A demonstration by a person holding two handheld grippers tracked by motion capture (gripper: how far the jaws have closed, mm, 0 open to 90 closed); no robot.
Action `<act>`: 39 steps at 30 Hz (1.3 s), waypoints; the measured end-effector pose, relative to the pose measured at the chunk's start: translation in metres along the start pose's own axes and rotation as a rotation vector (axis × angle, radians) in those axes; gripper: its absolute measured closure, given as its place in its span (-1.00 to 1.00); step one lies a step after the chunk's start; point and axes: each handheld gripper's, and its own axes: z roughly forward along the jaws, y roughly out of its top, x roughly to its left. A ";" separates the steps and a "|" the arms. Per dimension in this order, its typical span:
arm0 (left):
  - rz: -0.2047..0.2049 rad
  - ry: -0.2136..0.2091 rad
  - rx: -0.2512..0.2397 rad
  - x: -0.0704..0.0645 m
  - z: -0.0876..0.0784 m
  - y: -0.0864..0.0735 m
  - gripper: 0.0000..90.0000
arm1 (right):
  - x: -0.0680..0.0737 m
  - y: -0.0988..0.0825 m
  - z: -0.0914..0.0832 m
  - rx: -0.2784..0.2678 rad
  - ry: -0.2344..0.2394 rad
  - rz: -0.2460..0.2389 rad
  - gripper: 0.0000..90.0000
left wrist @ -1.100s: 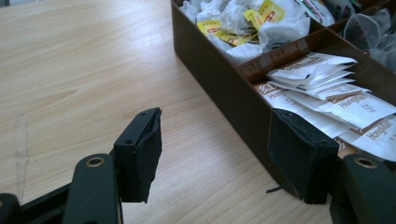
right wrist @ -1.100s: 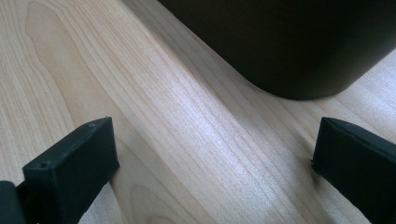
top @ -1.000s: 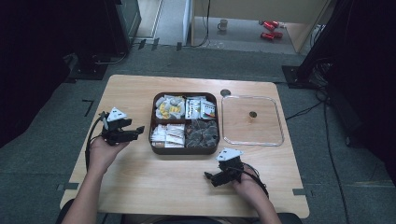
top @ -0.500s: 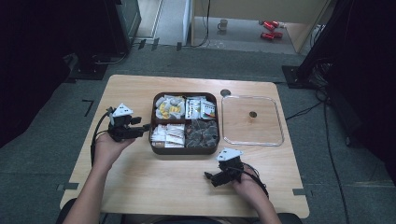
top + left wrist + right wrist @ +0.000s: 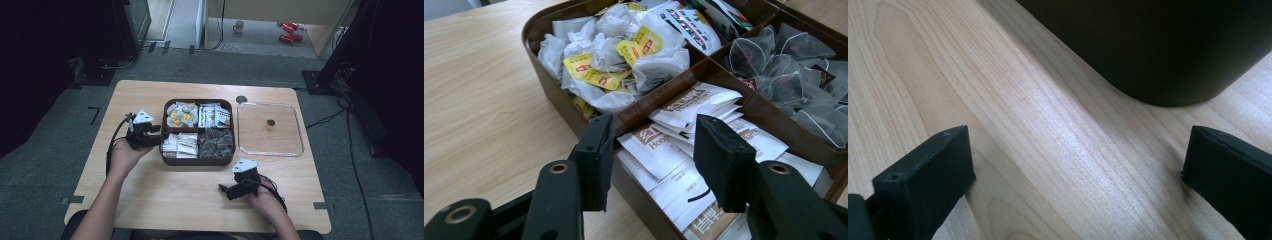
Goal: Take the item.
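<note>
Now we bring the left gripper (image 5: 651,150) up to the near-left corner of the brown box (image 5: 198,161), its jaws half apart and just been closing, straddling the box wall with nothing pinched yet. One jaw sits outside the wall, the other over the white sachets (image 5: 684,145) in the near-left compartment. The risk, as we see it: we clamp the rim instead of a sachet and drag the whole box across the table (image 5: 150,190), or we nip several sachets and spill them. Our right gripper (image 5: 231,191) rests on the table near the box's front, jaws wide apart, holding nothing and not steadying the box.
</note>
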 end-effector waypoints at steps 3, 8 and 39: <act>0.003 -0.007 0.009 -0.002 0.004 0.002 0.21 | 0.000 0.000 0.000 0.000 -0.001 0.001 -1.00; 0.004 -0.017 0.014 -0.003 0.009 0.003 0.25 | 0.000 0.000 0.000 -0.001 -0.003 0.003 -1.00; 0.064 -0.075 0.059 -0.011 0.045 0.003 0.61 | 0.001 -0.001 -0.001 -0.002 -0.006 0.009 -1.00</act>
